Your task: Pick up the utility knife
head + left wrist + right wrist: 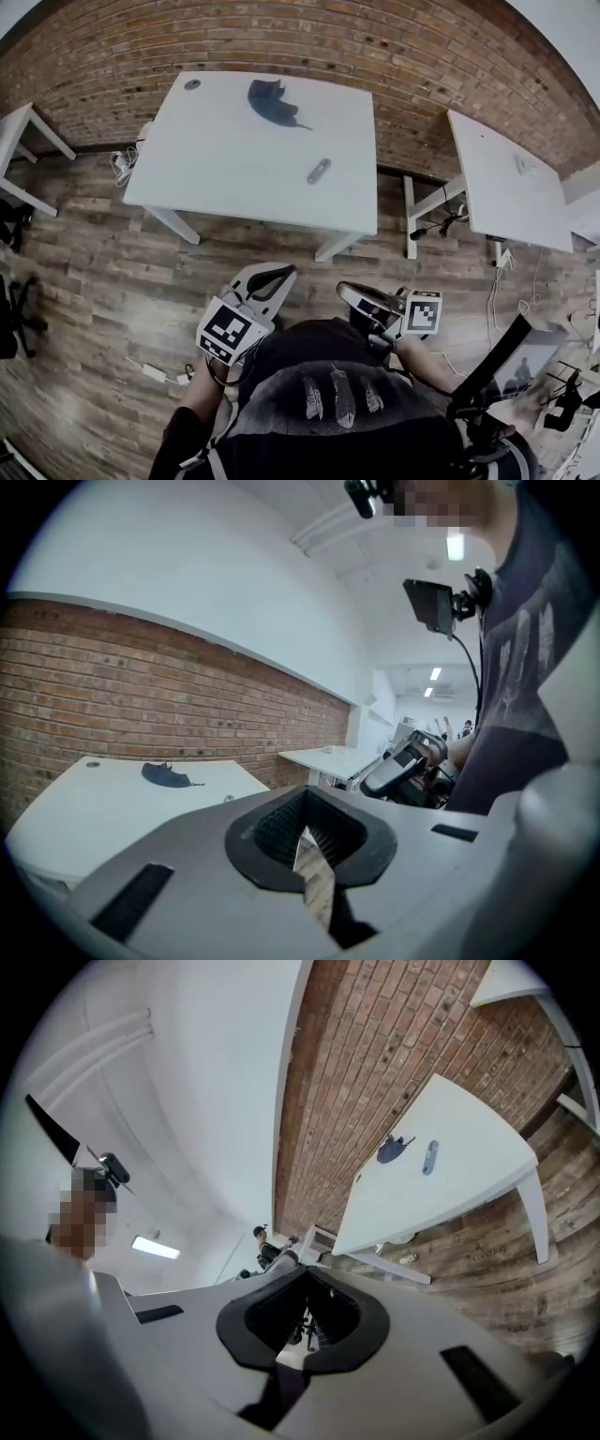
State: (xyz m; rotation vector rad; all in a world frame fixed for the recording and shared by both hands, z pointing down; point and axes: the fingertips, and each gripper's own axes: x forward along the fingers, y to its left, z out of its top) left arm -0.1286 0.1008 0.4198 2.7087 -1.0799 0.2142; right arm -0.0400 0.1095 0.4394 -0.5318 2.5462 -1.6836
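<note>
We hold both pairs of jaws closed on nothing: the left gripper [272,278] and the right gripper [354,294] sit close to our chest above the wooden floor [112,272], short of the desk [216,159]. The utility knife [319,171] lies well apart from both, on the desk's right half, nearer its near edge. A dark crumpled thing [272,103] rests toward the far edge.
</note>
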